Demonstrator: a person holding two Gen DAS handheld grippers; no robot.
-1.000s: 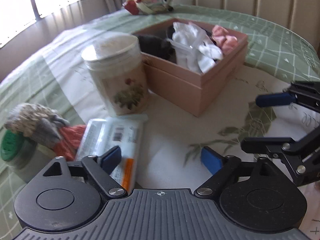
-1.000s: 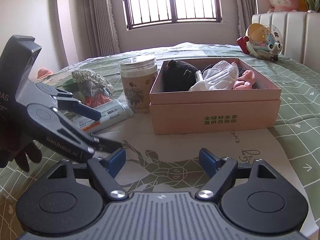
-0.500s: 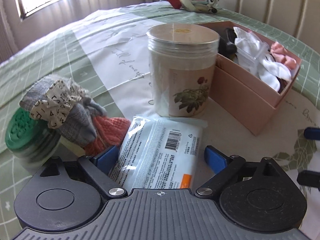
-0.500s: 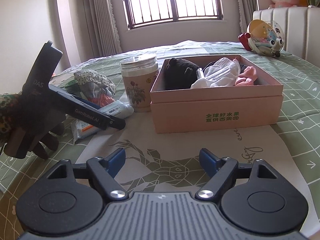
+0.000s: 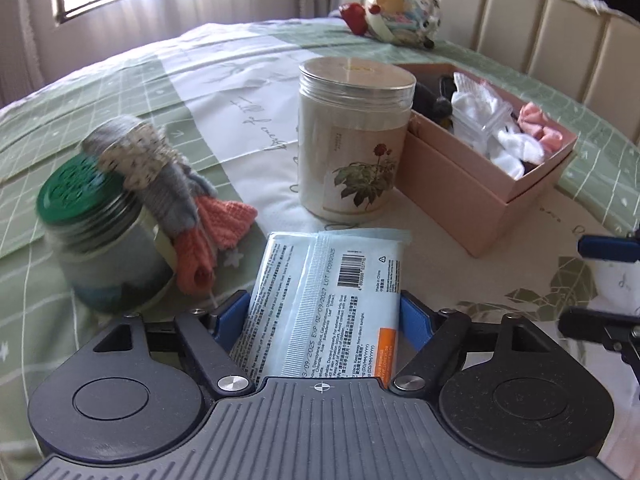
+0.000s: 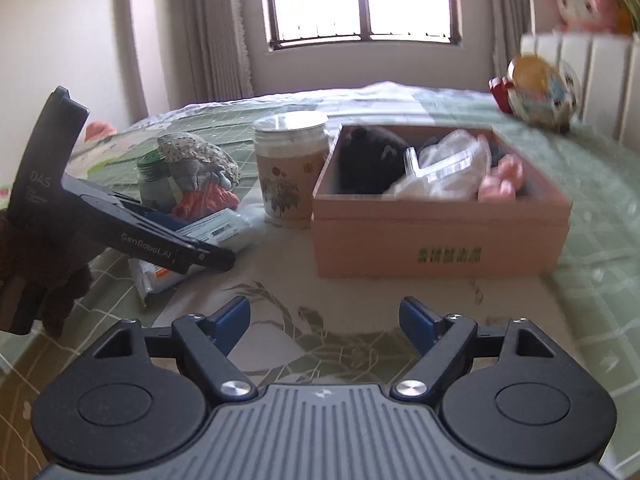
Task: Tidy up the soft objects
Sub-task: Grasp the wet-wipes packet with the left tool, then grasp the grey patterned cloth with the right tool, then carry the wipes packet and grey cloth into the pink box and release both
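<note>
A pale blue wipes packet lies flat on the bed between the blue pads of my left gripper. The jaws are open and stand on either side of it. The packet also shows in the right wrist view under the left gripper. A pink box holds black, white and pink soft items; it also shows in the right wrist view. Grey and orange knit socks lean on a green-lidded jar. My right gripper is open and empty, low in front of the box.
A tall floral canister stands between the socks and the box. A round toy lies at the far side of the green bedspread. A padded headboard rises behind, and a window faces the right wrist camera.
My left gripper has swung left from the box and moved down over the wipes packet, which now sits between its open jaws. My right gripper has risen a little.
</note>
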